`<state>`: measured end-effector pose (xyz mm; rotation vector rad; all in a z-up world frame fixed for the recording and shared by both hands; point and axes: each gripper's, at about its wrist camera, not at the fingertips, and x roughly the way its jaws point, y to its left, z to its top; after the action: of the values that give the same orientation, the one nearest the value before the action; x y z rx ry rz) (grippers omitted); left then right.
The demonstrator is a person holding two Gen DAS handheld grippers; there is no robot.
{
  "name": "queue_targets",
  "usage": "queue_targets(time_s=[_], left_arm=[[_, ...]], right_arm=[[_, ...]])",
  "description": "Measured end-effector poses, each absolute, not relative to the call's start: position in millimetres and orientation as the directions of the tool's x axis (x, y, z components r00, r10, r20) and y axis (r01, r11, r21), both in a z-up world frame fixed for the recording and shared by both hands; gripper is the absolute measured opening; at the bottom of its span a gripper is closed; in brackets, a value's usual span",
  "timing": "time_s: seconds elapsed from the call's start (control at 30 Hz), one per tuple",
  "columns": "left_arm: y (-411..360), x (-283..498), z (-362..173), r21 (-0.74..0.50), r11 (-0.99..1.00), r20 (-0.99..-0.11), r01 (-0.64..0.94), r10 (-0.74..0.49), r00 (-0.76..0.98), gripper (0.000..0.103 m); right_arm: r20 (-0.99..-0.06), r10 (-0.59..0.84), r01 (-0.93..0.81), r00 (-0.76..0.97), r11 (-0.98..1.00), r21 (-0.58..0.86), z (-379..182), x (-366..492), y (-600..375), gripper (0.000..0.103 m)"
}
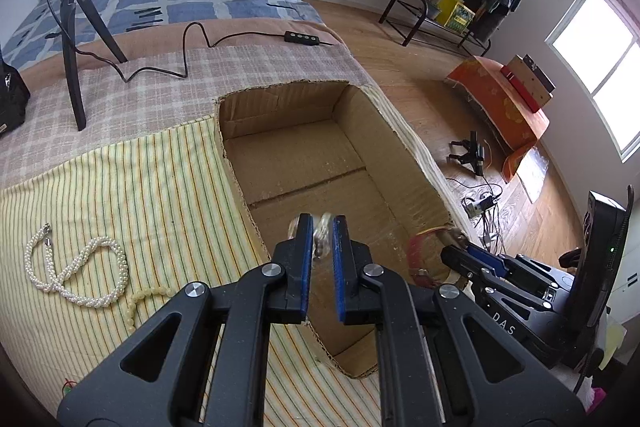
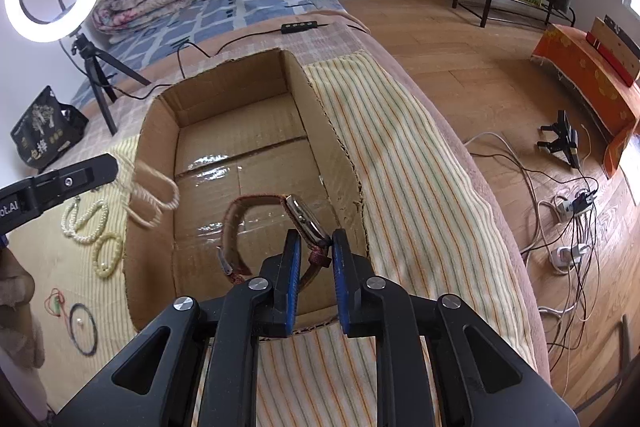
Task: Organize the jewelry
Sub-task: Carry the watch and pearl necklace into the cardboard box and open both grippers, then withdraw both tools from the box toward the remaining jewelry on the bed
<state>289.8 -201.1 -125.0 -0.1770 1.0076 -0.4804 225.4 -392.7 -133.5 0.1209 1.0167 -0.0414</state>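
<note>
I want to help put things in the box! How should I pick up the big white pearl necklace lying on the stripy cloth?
Pinch the white pearl necklace from straight above, where its thick twisted strand crosses over itself in the middle. It lies flat in loose loops on the striped cloth, so nothing sticks up to grab from the side, and a middle grip probably lets both ends hang evenly.

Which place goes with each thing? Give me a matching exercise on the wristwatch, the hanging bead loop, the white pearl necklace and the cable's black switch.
Things:
1. wristwatch
2. bead loop
3. pearl necklace
4. cable switch

Places:
A. lying on the striped cloth
B. on the checked blanket beyond the cardboard box
C. between the fingers of the right gripper, over the box
D. hanging from the shut left gripper

Pairs: 1-C, 2-D, 3-A, 4-B
</note>
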Motion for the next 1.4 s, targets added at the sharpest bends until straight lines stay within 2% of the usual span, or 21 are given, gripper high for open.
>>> queue_targets(time_s=[0.13, 0.6, 1.07, 1.1, 1.13, 1.2, 1.27, 1.37, 1.4], left_arm=[[-199.8, 288.2, -123.2, -0.346, 0.888, -0.769, 0.302, -0.453, 0.45, 0.008], [-180.0, 273.2, -102.7, -0.302, 0.904, -0.756, 0.301, -0.42, 0.502, 0.008], [-110.4, 248.0, -73.1, -0.257, 0.942, -0.728, 0.217, -0.336, 0.597, 0.009], [-103.7, 245.7, -72.3, -0.256, 0.944, -0.728, 0.208, -0.33, 0.601, 0.013], [-94.7, 242.6, -71.5, -0.259, 0.946, -0.726, 0.197, -0.325, 0.606, 0.023], [-81.7, 237.0, -70.7, -0.265, 0.947, -0.723, 0.18, -0.319, 0.613, 0.033], [-65.5, 231.3, -71.0, -0.265, 0.951, -0.724, 0.157, -0.304, 0.619, 0.033], [-43.8, 222.5, -72.7, -0.263, 0.956, -0.727, 0.126, -0.283, 0.626, 0.033], [-38.1, 220.2, -73.3, -0.262, 0.958, -0.729, 0.119, -0.278, 0.626, 0.033]], right_arm=[[-0.846, 0.025, 0.092, 0.532, 0.992, 0.088, -131.3, 223.9, -392.4, 0.02], [-0.821, 0.042, 0.076, 0.569, 0.992, 0.103, -115.8, 220.1, -385.4, 0.02], [-0.777, 0.096, 0.013, 0.622, 0.991, 0.133, -96.8, 217.2, -357.8, 0.02], [-0.774, 0.103, 0.003, 0.625, 0.991, 0.135, -95.6, 217.0, -353.9, 0.02], [-0.772, 0.107, -0.002, 0.627, 0.991, 0.136, -94.7, 216.8, -351.4, 0.02], [-0.764, 0.12, -0.019, 0.633, 0.99, 0.139, -92.6, 216.1, -344.4, 0.02], [-0.758, 0.132, -0.035, 0.639, 0.989, 0.142, -90.9, 216.2, -338.0, 0.022], [-0.746, 0.148, -0.06, 0.65, 0.988, 0.144, -88.7, 214.0, -327.9, 0.039], [-0.742, 0.155, -0.069, 0.652, 0.987, 0.146, -88.3, 213.7, -324.6, 0.041]])
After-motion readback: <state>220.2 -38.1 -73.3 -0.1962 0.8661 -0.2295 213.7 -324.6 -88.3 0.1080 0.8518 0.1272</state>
